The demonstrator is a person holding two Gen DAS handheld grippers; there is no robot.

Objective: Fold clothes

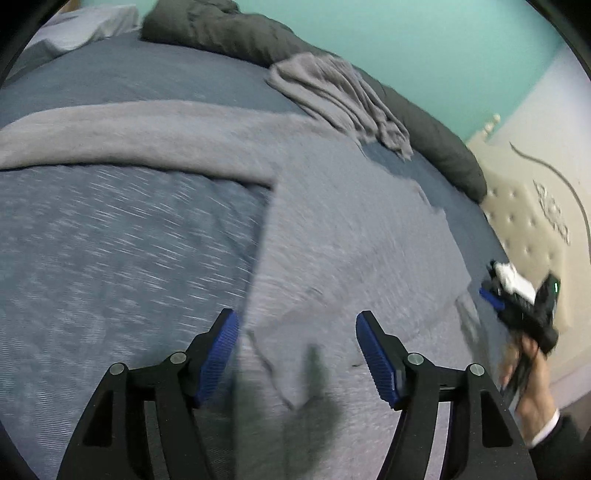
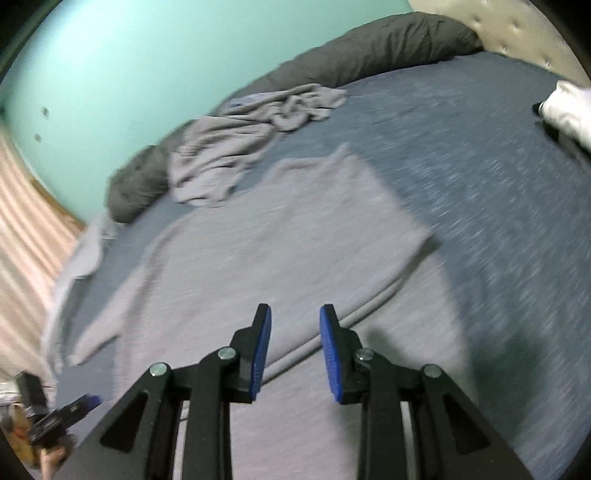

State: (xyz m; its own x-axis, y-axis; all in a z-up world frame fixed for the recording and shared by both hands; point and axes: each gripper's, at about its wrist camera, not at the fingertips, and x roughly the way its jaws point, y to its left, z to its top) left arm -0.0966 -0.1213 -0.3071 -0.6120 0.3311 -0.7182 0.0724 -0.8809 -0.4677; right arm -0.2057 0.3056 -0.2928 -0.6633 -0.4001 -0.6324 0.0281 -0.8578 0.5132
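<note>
From the left wrist camera, the left gripper (image 1: 297,354) hangs over the bed with its blue-padded jaws spread wide and nothing between them. Below and ahead of them lies the large light-grey knitted garment (image 1: 332,229), spread flat on the blue-grey heathered bed cover (image 1: 110,251); one straight edge of it runs up from just beside the left-hand jaw, and a long sleeve reaches away to the left. A second, crumpled grey garment (image 1: 340,96) sits farther off, against the dark grey rolled duvet (image 1: 236,33) along the teal wall (image 1: 424,44). At the right edge a hand (image 1: 532,365) holds the right gripper (image 1: 495,295), blurred, just past the garment's edge.

From the right wrist camera, the right gripper (image 2: 295,350) has its jaws partly apart and empty. The flat grey garment (image 2: 277,221) lies under and ahead of them, a folded edge passing just beneath the jaw tips. The crumpled garment (image 2: 236,147) rests beyond it by the duvet (image 2: 369,48).
</note>
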